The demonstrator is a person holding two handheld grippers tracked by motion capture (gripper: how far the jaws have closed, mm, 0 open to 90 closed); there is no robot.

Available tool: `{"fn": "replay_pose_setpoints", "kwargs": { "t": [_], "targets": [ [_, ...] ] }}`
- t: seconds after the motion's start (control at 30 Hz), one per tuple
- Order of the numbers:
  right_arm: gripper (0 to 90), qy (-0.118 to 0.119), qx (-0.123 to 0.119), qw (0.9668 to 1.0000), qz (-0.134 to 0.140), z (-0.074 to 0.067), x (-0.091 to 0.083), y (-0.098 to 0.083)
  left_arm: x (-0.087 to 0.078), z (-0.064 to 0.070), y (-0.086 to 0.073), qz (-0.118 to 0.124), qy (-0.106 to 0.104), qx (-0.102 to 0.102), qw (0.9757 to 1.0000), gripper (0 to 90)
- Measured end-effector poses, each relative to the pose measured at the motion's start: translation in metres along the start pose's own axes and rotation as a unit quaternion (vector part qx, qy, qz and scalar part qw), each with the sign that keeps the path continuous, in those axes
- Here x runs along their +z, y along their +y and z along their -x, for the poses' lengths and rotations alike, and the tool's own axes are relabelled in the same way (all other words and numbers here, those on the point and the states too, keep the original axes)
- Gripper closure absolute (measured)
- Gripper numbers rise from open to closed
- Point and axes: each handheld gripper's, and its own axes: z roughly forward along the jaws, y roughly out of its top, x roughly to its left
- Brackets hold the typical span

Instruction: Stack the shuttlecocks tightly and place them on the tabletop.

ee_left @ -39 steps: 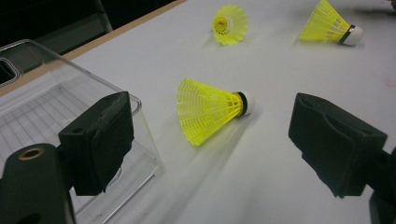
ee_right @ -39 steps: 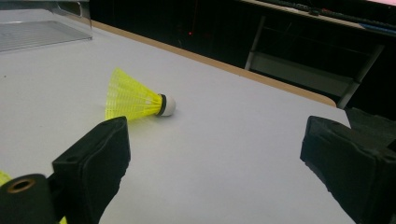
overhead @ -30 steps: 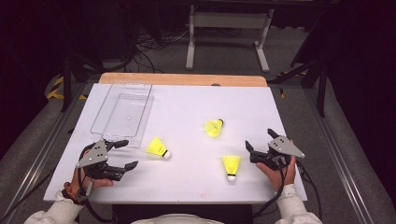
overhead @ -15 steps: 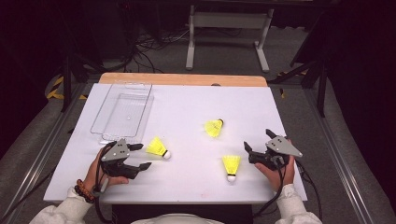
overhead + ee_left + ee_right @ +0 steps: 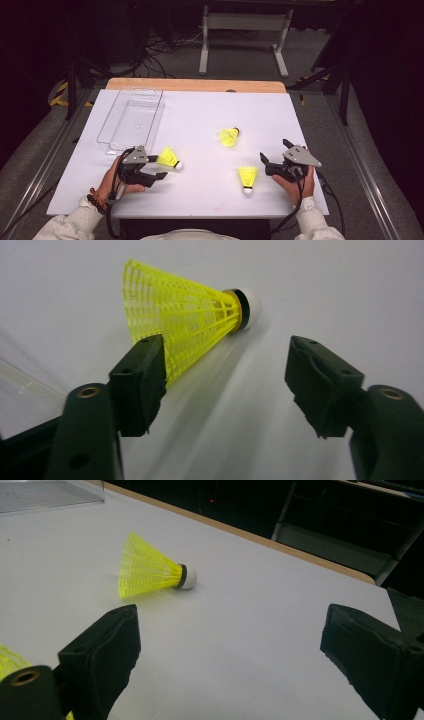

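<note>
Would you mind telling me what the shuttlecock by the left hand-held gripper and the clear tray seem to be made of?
Shuttlecock: likely moulded plastic, matte yellow; its skirt is an open lattice, with a white, possibly foam or cork, tip. Clear tray: probably glossy rigid plastic, since the table shows through it.

Clear tray (image 5: pixel 131 120) blocks far left, just beyond the left gripper (image 5: pixel 155 167). Open tabletop (image 5: pixel 200 110) far centre and right; three shuttlecocks dot the near half.

Three shuttlecocks are seen in bright yellow mesh; the one nearest the clear tray (image 5: pixel 131 120) has a white cork ringed in black (image 5: pixel 185 315). The desk (image 5: pixel 200 107) is white, edged in wood tone. The fingers (image 5: pixel 137 385) are black.
</note>
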Motion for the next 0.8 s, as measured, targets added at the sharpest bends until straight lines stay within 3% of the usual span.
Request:
{"fn": "replay_pose_setpoints", "kwargs": {
  "t": [0.17,0.2,0.27,0.4,0.5,0.57,0.8],
  "targets": [
    [9.6,0.001,0.003,1.0,-0.003,0.001,0.001,-0.001,-0.001,-0.002,0.005,0.011,-0.001,0.001,0.9999,55.1],
    [9.6,0.001,0.003,1.0,-0.003,0.001,0.001,-0.001,-0.002,-0.002,0.006,0.012,-0.001,0.003,0.9999,55.1],
    [9.6,0.001,0.003,1.0,-0.003,0.001,0.001,-0.001,-0.002,-0.002,0.01,0.016,0.002,0.005,0.9999,65.6],
    [9.8,0.001,0.003,1.0,-0.003,0.002,0.001,-0.001,-0.001,-0.001,0.014,0.021,-0.005,0.01,0.9997,73.5],
    [10.0,0.001,0.004,1.0,-0.004,0.002,0.001,-0.002,0.0,0.0,0.015,0.021,-0.006,0.012,0.9997,84.4],
    [10.0,0.001,0.003,1.0,-0.006,0.002,0.001,-0.002,-0.001,-0.001,0.015,0.026,-0.01,0.014,0.9995,88.4],
    [10.0,0.002,0.006,1.0,-0.005,0.002,0.001,-0.002,-0.009,-0.001,0.02,0.039,-0.006,0.016,0.9991,89.3]
  ]
}}
